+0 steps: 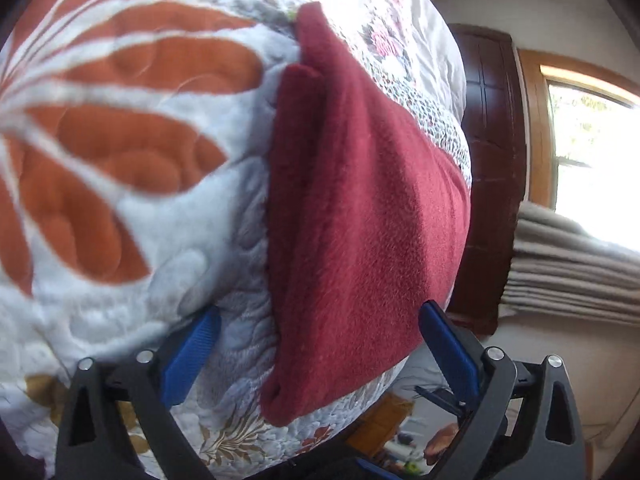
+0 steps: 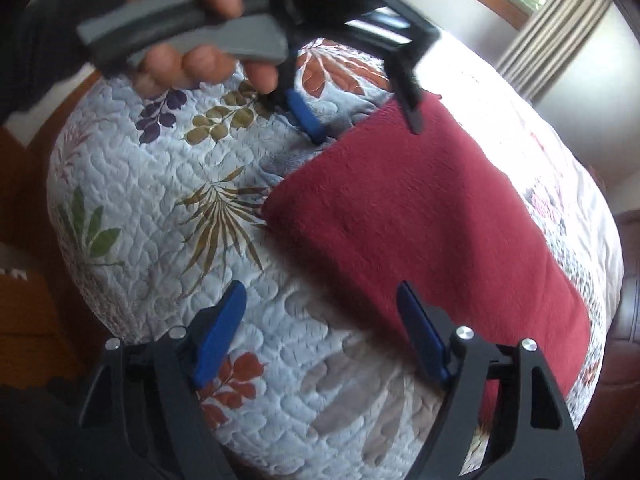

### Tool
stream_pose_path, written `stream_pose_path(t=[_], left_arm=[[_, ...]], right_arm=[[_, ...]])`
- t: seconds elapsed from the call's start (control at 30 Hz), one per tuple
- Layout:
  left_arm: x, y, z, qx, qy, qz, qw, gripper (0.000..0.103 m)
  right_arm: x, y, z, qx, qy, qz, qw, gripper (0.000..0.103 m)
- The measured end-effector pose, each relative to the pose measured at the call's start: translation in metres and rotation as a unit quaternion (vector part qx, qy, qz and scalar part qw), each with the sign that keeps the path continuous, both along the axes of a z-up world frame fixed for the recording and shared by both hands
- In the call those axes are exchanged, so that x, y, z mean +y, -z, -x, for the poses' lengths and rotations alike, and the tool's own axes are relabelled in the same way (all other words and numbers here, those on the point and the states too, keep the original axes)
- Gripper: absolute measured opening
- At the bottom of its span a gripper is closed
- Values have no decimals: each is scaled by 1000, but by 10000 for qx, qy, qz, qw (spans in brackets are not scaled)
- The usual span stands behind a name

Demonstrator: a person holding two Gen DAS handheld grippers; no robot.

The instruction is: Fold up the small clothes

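Now both grippers, left (image 1: 318,346) and right (image 2: 320,330), hold jaws wide over a folded maroon cloth (image 2: 432,232).

Your left gripper (image 1: 320,344) has its jaws spread wide, blue pads (image 1: 192,360) well apart, nothing between them. Your right gripper (image 2: 320,336) is likewise spread, gripping nothing. In the right wrist view your left hand (image 2: 200,20) wraps the grey handle, fingers curled underneath, a dark sleeve (image 2: 48,40) at the wrist.
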State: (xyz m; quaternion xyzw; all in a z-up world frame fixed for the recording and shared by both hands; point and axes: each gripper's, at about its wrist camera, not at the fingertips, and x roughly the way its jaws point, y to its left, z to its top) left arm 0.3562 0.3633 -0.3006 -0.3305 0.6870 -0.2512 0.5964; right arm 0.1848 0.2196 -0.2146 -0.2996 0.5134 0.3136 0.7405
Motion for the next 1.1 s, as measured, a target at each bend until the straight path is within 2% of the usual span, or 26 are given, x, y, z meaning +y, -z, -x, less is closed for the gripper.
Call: stream_pose_path(t=[0.07, 0.13, 0.33, 0.53, 0.6, 0.7, 0.8, 0.87, 0.9, 0.93, 1.0, 1.1], left_arm=[[-4, 0, -15, 71, -67, 125, 9999, 99], [-1, 4, -20, 119, -207, 314, 9992, 99], [-2, 9, -26, 200, -316, 563, 9977, 99], [-6, 11, -32, 156, -359, 691, 9968, 99], [-1, 12, -31, 140, -387, 758, 9963, 99], [-1, 13, -30, 119, -450, 870, 9951, 99], [9, 16, -29, 123, -527, 995, 9936, 99], [14, 19, -29, 156, -599, 1095, 9921, 99], [17, 19, -29, 175, -639, 1153, 9911, 99], [19, 19, -29, 185, -673, 1204, 9903, 99], [24, 19, -27, 198, -769, 1289, 9885, 99], [26, 20, -25, 259, -882, 1385, 9861, 99]], right_arm=[[7, 7, -5, -45, -91, 49, 9999, 76], [13, 13, -9, -60, -162, 69, 9998, 76], [20, 30, -13, -363, -394, 456, 9975, 76], [21, 60, 9, -893, -769, 1235, 9853, 76], [25, 66, 14, -1147, -905, 1350, 9800, 77], [36, 70, 11, -1798, -946, 1525, 9672, 75], [42, 72, 5, -2043, -973, 1613, 9606, 56], [43, 75, -4, -1950, -949, 1614, 9628, 37], [41, 70, -7, -1866, -890, 1491, 9670, 30], [38, 59, -12, -1800, -771, 1324, 9717, 17], [30, 36, -18, -1694, -507, 956, 9796, 16], [18, 8, -27, -1642, -207, 585, 9845, 15]])
